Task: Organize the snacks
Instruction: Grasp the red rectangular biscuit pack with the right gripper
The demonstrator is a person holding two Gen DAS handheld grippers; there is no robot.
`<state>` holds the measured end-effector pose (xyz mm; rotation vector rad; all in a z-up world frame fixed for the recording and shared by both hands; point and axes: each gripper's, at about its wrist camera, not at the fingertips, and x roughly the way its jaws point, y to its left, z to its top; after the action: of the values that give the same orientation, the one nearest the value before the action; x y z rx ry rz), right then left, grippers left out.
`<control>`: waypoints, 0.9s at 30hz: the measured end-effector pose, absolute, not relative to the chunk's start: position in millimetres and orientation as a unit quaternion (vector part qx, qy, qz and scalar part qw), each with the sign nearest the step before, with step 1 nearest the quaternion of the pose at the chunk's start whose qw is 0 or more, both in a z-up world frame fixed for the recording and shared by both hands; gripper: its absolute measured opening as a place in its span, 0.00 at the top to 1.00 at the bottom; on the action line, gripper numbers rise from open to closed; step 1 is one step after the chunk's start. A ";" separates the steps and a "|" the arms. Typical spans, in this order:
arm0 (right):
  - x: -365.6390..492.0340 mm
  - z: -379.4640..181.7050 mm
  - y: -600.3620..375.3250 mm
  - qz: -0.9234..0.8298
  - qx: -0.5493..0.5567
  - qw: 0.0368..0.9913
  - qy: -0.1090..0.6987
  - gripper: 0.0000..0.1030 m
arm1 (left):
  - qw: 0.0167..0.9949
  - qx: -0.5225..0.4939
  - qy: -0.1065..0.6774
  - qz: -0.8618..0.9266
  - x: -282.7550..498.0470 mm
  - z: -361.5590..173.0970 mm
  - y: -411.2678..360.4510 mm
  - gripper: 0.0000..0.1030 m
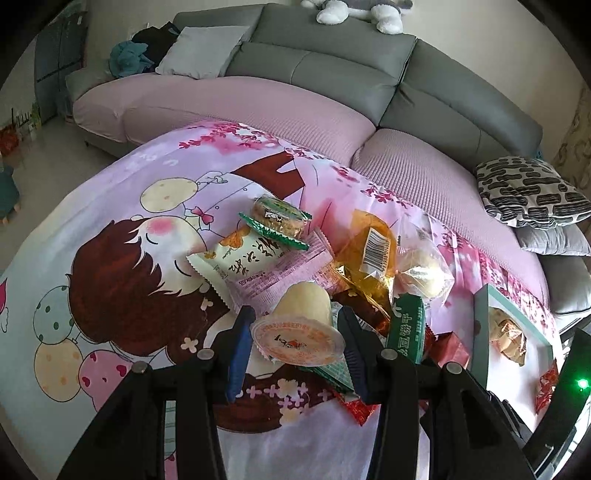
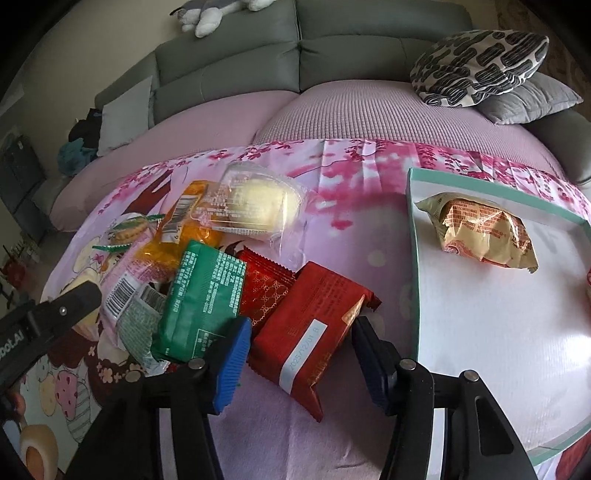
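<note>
My left gripper is shut on a small jelly cup with an orange lid, lifted just over the snack pile. Beyond it lie a white packet, a pink packet and a round cracker in green wrap. My right gripper is shut on a red packet with a white date label, its blue pads against both long edges. A green packet and a patterned red packet lie to its left. The white box with a teal rim to the right holds a cream and orange packet.
A clear-wrapped pale bun and an orange packet lie further back on the pink cartoon cloth. Behind the cloth runs a grey sofa with patterned cushions. A plush toy lies on top of the sofa's back.
</note>
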<state>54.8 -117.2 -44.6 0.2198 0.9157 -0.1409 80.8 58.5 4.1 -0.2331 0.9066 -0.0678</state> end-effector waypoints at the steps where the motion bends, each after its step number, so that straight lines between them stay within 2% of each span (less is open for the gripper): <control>1: 54.9 -44.8 -116.7 -0.068 0.104 0.889 0.441 0.43 | 0.892 -0.111 0.438 -0.032 82.2 3.1 57.5 0.54; 13: 59.2 -51.1 -108.4 -0.075 0.064 0.890 0.444 0.43 | 0.894 -0.088 0.439 -0.027 91.5 -4.0 44.2 0.54; 27: 49.5 -44.8 -120.2 -0.064 0.106 0.886 0.447 0.56 | 0.894 -0.089 0.440 -0.017 93.3 -5.4 48.4 0.54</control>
<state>49.5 -120.2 -44.8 0.2196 0.9298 -0.1340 93.3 48.4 -5.4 -0.1845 0.9122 -0.0361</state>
